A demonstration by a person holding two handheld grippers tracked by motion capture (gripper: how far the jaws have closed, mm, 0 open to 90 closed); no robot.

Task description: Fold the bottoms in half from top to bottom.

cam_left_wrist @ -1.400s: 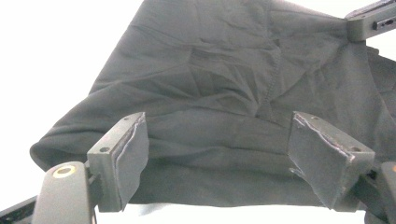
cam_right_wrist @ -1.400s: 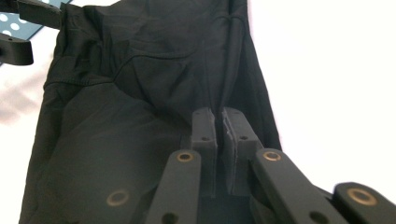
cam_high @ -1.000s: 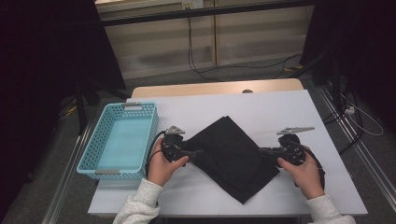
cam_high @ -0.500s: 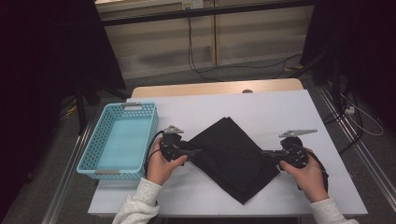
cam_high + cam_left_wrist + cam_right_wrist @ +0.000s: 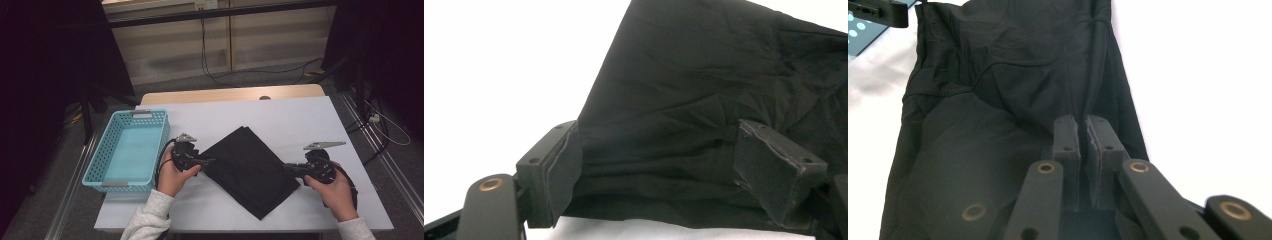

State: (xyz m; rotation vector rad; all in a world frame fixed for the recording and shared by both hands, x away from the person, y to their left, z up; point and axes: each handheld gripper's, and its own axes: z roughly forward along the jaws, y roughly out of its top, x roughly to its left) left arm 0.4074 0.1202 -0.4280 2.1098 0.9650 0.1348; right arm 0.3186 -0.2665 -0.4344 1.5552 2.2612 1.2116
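Note:
A folded black cloth (image 5: 250, 165) lies slantwise on the white table (image 5: 300, 120). My left gripper (image 5: 209, 161) is at the cloth's left corner. In the left gripper view, its jaws (image 5: 659, 165) stand wide apart, open, with the cloth (image 5: 704, 100) lying flat between them. My right gripper (image 5: 287, 168) is at the cloth's right corner. In the right gripper view it (image 5: 1083, 130) is shut on a raised fold of the cloth (image 5: 998, 100), and a ridge runs away from the pads.
A light blue plastic basket (image 5: 97, 160) with nothing in it sits at the table's left edge, close to my left hand. The white tabletop beyond and to the right of the cloth is bare. Cables lie on the floor behind the table.
My right gripper has drifted slightly toward the person's side, still pinching the cloth's corner. The left gripper and the rest of the cloth have stayed put.

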